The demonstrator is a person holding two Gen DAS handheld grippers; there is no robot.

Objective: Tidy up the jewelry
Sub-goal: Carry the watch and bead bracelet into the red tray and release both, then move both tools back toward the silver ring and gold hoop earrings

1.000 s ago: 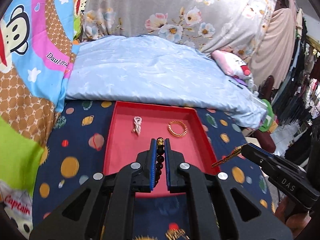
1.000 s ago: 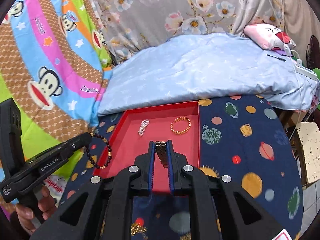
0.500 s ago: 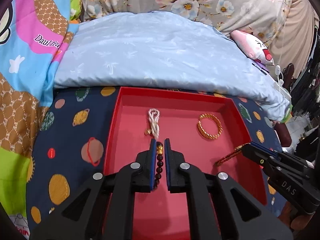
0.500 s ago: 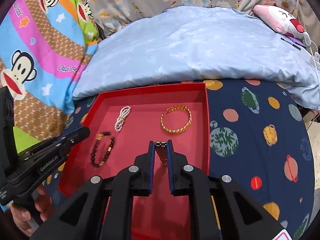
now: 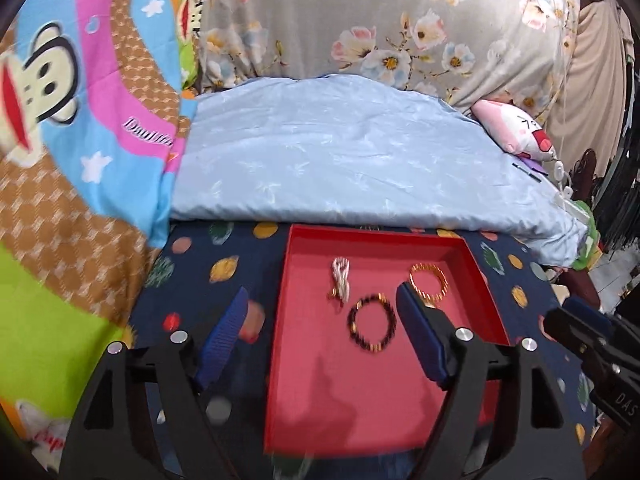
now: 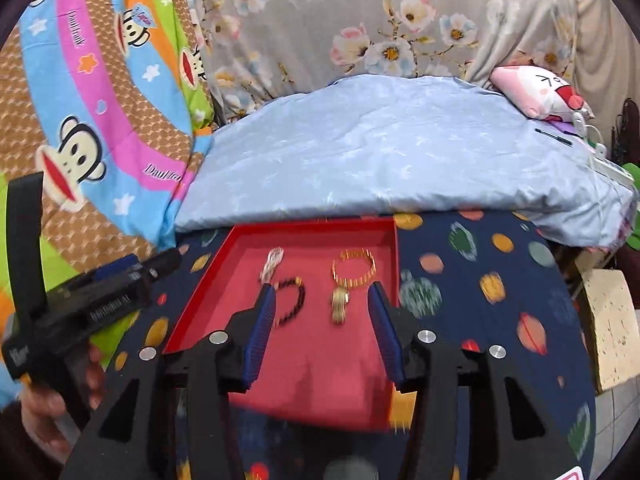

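L gripper (image 5: 320,328): jaws just sprang apart, wide now, nothing pinched
R gripper (image 6: 322,322): jaws just opened too, gold chain piece (image 6: 340,306) lies loose btwn them on the tray floor
dark bead bracelet (image 5: 372,329): flat in the red tray (image 5: 384,236), mid
pearl strand (image 5: 340,280) + gold bangle (image 5: 427,281): further back in tray, apart
behind: blue quilt (image 5: 340,160), floral curtain (image 5: 360,20)

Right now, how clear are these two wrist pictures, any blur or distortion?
Left wrist view: motion blur smears the dark bead bracelet and pearl strand; fisheye bends the red tray. Right wrist view: the gold pieces and the other gripper are smeared, the bedding stays sharper.
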